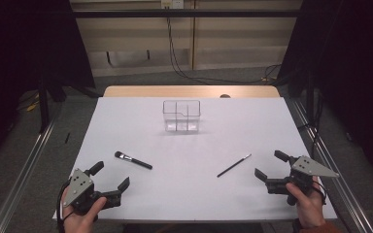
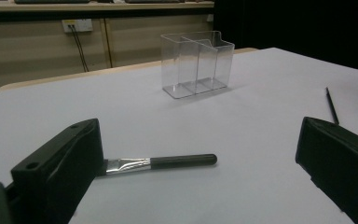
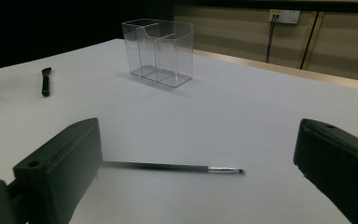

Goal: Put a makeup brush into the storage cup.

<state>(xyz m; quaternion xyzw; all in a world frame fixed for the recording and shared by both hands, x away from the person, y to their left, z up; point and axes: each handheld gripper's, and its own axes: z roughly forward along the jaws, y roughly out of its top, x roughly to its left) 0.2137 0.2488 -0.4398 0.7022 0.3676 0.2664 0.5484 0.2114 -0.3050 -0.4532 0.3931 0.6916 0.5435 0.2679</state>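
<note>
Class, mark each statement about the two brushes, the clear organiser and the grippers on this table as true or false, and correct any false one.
1. The clear organiser stands upright near the far middle of the white table. True.
2. The thick brush is inside the organiser. False: it lies flat on the table ahead of the left gripper.
3. The thin brush lies on the table ahead of the right gripper. True.
4. The right gripper is clamped on the thin brush. False: its jaws are wide apart and hold nothing.
5. The two brushes touch each other. False: they lie well apart, one on each side.
6. The left gripper's jaws are open. True.
</note>
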